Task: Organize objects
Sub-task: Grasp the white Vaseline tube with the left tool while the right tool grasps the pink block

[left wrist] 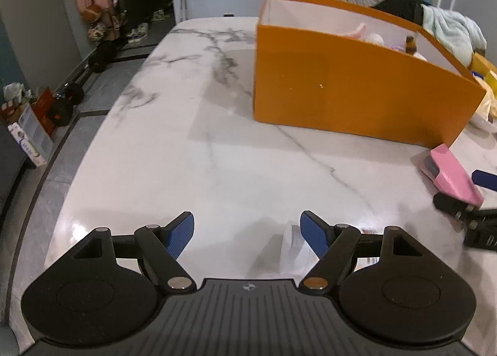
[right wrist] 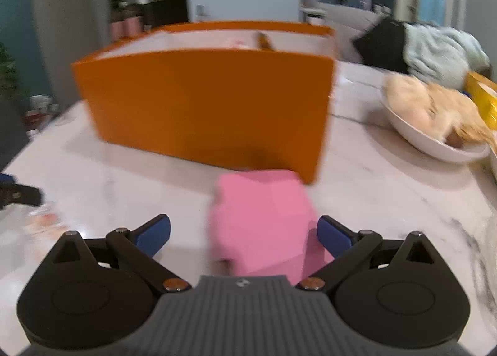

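Note:
A pink box lies on the white marble table, just in front of the tall orange box. My right gripper straddles it with jaws wide open. The left pad is well clear of the box and the right pad is close beside its edge. In the left wrist view the pink box shows at the far right, with a right fingertip beside it. My left gripper hovers open over bare marble, nothing between its pads. A small white packet lies under its right finger.
The orange box holds a brown bottle and pale items. A white bowl of cream-coloured things sits right of it, with a yellow box behind. The table edge curves along the left, and clutter stands on the floor below.

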`<action>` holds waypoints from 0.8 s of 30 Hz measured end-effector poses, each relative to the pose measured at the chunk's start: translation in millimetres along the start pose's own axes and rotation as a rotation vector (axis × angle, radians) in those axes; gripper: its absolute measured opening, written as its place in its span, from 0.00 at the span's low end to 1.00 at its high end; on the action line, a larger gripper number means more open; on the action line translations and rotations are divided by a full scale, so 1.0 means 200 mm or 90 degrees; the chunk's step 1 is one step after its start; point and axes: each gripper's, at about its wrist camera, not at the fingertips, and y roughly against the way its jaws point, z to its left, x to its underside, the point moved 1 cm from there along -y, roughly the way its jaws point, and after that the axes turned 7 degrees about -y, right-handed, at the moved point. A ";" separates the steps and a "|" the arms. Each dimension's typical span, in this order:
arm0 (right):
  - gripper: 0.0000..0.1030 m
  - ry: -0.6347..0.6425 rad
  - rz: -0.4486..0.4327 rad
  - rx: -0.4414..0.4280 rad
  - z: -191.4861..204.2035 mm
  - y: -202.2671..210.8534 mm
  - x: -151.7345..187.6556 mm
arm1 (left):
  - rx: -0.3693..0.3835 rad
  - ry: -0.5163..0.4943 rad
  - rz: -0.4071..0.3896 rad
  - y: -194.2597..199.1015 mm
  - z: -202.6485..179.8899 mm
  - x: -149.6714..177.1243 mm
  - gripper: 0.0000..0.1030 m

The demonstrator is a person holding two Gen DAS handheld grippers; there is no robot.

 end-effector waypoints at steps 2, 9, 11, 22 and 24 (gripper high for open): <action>0.98 0.045 -0.007 0.011 0.07 0.02 0.01 | 0.002 0.025 -0.005 0.04 0.03 0.02 0.86; 0.98 0.051 0.001 0.008 0.11 0.00 0.01 | 0.044 -0.032 0.036 0.09 -0.04 0.16 0.86; 0.98 0.034 0.004 0.005 0.09 0.01 0.00 | 0.024 -0.092 0.018 0.08 -0.13 0.18 0.86; 0.98 -0.001 0.019 0.019 0.00 0.03 0.00 | 0.034 -0.504 -0.047 -0.06 -0.47 0.04 0.89; 0.98 -0.008 0.018 0.021 -0.02 0.03 0.00 | 0.038 -0.503 -0.037 -0.11 -0.47 -0.02 0.89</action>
